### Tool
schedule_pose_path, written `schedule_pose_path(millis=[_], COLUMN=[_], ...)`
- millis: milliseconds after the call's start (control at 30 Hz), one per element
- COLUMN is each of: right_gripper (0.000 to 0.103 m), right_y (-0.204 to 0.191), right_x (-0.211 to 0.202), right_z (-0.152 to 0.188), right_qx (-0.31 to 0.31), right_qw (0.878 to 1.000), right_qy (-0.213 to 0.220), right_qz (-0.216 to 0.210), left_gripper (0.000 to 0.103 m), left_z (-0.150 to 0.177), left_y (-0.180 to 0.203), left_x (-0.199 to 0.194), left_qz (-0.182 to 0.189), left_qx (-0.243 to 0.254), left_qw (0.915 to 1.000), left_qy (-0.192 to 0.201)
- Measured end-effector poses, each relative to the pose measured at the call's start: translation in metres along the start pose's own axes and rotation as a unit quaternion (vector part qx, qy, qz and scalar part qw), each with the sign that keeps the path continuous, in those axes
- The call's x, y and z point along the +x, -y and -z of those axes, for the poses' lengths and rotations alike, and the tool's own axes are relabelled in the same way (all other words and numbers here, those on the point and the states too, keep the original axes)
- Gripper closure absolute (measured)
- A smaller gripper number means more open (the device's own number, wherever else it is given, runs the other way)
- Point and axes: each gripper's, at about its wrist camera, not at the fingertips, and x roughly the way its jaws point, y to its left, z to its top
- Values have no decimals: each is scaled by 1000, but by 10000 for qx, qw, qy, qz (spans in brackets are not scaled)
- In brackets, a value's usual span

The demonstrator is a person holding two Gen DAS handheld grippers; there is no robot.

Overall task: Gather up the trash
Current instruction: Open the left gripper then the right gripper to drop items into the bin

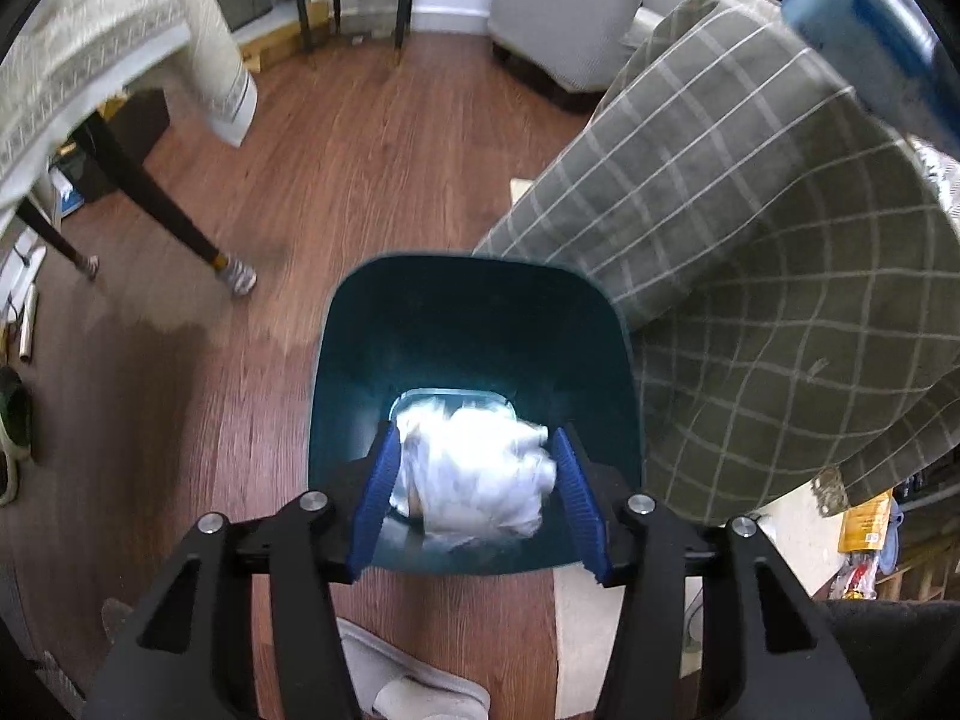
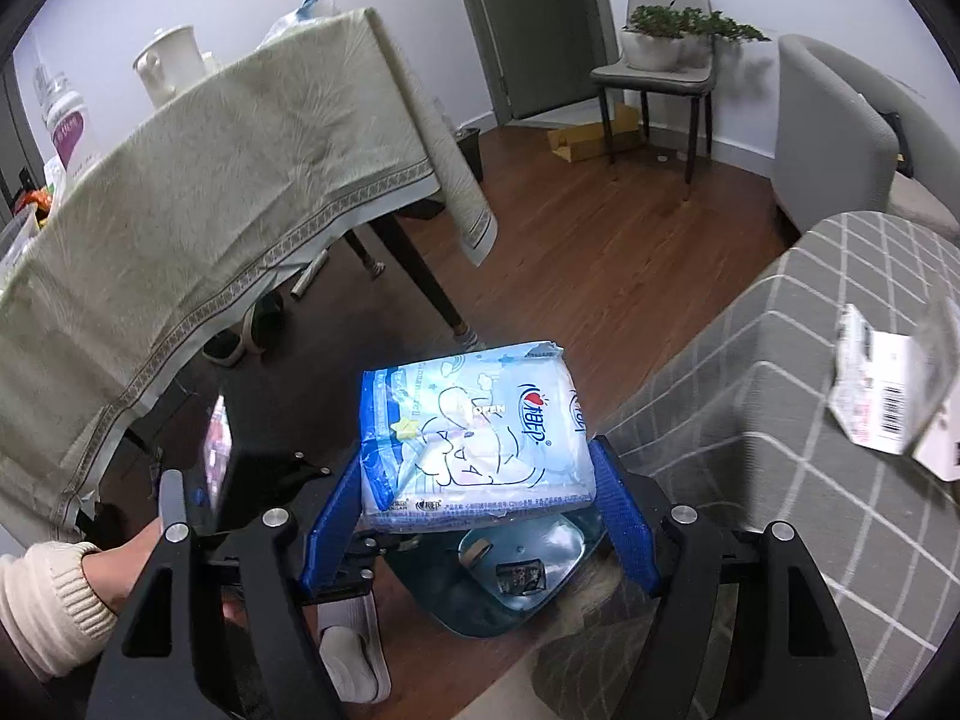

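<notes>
Teal plastic fills the middle of the left wrist view: a waste bin [image 1: 474, 330] stands on the wooden floor [image 1: 360, 180], its mouth directly under the left gripper [image 1: 474, 468]. Between that gripper's blue fingers [image 1: 379, 489] hangs a crumpled white wad [image 1: 474, 474] of paper or plastic film (blurred, so which one is unclear). The wad sits over the bin's opening, level with the fingertips. The jaws stand about halfway apart; whether the pads press the wad or stand just clear of it I cannot tell.

From the right wrist view, the right gripper [image 2: 480, 516] is closed on a blue-and-white tissue pack [image 2: 474, 432], one blue finger [image 2: 330, 516] against each short side, the pack lying flat across the jaws. Below and just behind the pack the same bin [image 2: 516, 588] shows, with small scraps on its bottom. A hand in a cream knitted sleeve [image 2: 48, 600] grips the other tool at lower left.

A checked grey cloth [image 1: 750, 240] drapes beside the bin on its right, and a pale tablecloth [image 2: 180, 210] hangs off a table to the left.
</notes>
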Motion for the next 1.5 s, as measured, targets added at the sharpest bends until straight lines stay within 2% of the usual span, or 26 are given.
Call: schedule_pose_path(millis=[133, 267, 400, 467, 767, 1133, 1200, 1367, 1433, 1500], right_gripper=[30, 30, 30, 30, 30, 29, 29, 28, 25, 16], right_y=[-7, -10, -11, -11, -10, -33, -36, -30, -30, -30], right_x=[13, 27, 44, 51, 98, 157, 170, 185, 188, 189], right_z=[-1, -2, 1, 3, 17, 43, 47, 66, 70, 72], right_qx=[-76, -107, -141, -127, -128, -273, -272, -275, -289, -297], right_qw=[9999, 9996, 9989, 9985, 9930, 9834, 9810, 9745, 9723, 9713], right_qy=[-115, -226, -405, -486, -1043, -1702, -1829, -2140, -2227, -2263], right_qz=[51, 87, 197, 220, 542, 573, 581, 620, 652, 670], left_gripper=[48, 44, 35, 28, 24, 25, 26, 37, 39, 41], left_z=[6, 7, 5, 4, 0, -7, -10, -15, -15, -16], left_y=[-6, -12, -16, -18, -39, -43, -44, -39, -36, -32], left_x=[11, 8, -8, -17, -55, -122, -135, -159, -166, -174], left_qz=[-9, 28, 74, 145, 65, -177, -133, -133, -145, -116], left_qx=[-73, -169, -246, -277, -510, -397, -449, -422, -370, -331], left_qw=[9998, 9998, 9996, 9992, 9959, 9860, 9836, 9793, 9778, 9759], left_qy=[-180, -103, 118, 265, 748, 1609, 1744, 1975, 2059, 2155])
